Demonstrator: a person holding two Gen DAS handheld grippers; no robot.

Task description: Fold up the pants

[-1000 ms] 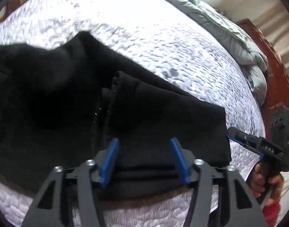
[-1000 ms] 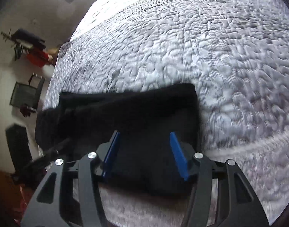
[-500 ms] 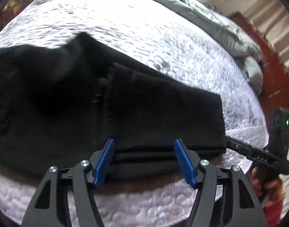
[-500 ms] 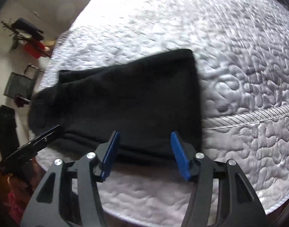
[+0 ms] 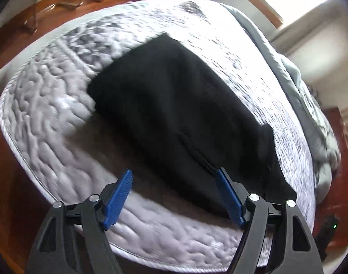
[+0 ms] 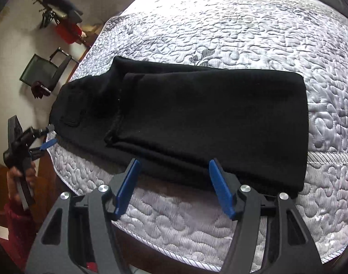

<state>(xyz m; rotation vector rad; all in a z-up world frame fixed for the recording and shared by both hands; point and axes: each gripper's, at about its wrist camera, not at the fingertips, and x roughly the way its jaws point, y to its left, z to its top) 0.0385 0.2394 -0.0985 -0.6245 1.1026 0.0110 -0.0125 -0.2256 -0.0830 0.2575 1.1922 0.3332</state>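
Black pants (image 6: 196,123), soft knit, folded into a flat oblong along near edge of quilted white mattress (image 6: 242,34). Left gripper (image 5: 174,196) and right gripper (image 6: 174,185) both spread apart, gripping nothing.

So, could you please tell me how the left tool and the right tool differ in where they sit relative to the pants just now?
The left tool sits at the end of the pants with the pocket, by the mattress corner; the right tool faces the long near edge of the folded legs. In the right view, the left tool points at the cloth from the side, while the right tool looks across it. Both are open, holding nothing.
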